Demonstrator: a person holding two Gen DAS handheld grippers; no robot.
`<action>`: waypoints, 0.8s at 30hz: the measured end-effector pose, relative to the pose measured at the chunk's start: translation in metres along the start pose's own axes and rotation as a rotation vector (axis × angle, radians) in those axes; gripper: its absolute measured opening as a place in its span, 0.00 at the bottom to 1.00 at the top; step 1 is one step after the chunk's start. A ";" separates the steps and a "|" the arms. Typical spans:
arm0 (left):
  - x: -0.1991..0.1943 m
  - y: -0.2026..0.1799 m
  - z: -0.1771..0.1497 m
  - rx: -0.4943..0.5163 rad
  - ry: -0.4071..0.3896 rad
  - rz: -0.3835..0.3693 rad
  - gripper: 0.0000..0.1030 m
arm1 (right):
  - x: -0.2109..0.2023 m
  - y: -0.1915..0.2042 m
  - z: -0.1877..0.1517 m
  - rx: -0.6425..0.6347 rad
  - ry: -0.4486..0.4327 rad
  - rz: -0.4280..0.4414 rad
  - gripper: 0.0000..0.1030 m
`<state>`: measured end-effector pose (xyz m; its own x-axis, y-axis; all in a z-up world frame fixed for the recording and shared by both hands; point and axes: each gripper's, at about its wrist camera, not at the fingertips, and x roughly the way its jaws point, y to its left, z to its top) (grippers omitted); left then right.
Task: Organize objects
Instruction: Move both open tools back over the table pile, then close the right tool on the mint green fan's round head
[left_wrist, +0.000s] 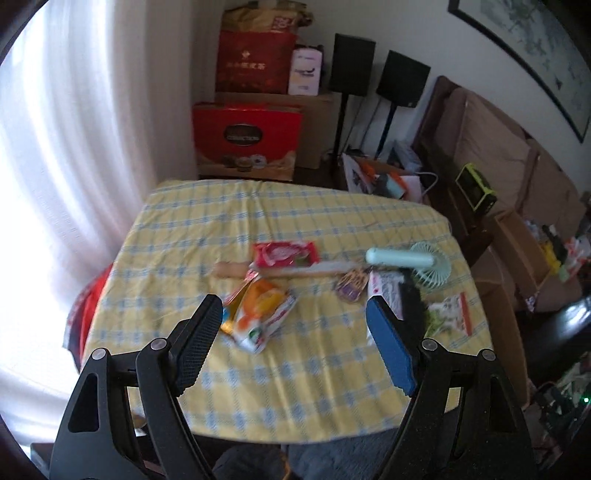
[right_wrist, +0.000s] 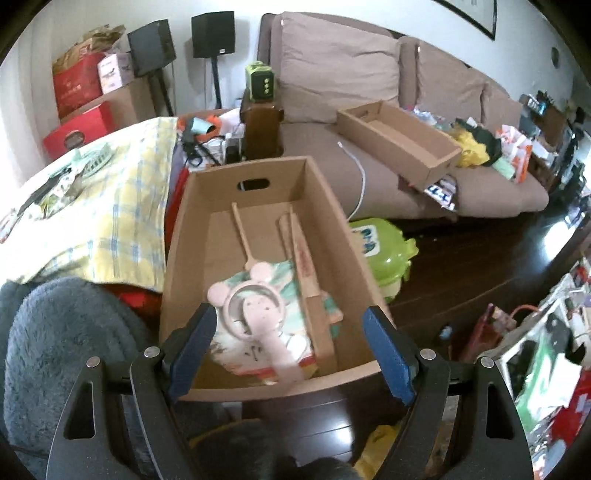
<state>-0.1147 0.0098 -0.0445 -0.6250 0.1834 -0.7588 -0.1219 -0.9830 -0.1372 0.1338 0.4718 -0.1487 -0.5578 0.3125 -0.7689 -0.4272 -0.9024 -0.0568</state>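
Observation:
My left gripper is open and empty above the yellow checked table. Just ahead of its left finger lies an orange-and-white snack bag. Farther back lie a red packet, a wooden rolling pin, a mint handheld fan, a purple card and a green-and-white packet. My right gripper hangs open and empty over a cardboard box beside the table. In that box lie a pink bear-eared fan, a wooden stick, a long paper-wrapped pack and flat packets.
A brown sofa carries a second cardboard box and clutter. Red gift boxes and two black speakers stand behind the table. A green plastic toy sits on the dark floor. A grey fluffy cushion is at left.

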 end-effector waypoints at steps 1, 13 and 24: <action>0.003 -0.001 0.002 -0.004 0.001 -0.002 0.75 | -0.003 0.002 0.006 -0.014 -0.002 -0.005 0.81; 0.036 0.027 -0.029 -0.021 0.047 0.107 0.88 | 0.014 0.151 0.119 -0.610 0.047 0.215 0.85; 0.053 0.080 -0.052 -0.168 0.127 0.083 0.88 | 0.104 0.310 0.188 -1.188 0.226 0.317 0.90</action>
<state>-0.1176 -0.0592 -0.1285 -0.5245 0.1098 -0.8443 0.0631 -0.9839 -0.1671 -0.1907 0.2804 -0.1263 -0.3341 0.0806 -0.9391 0.6749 -0.6751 -0.2980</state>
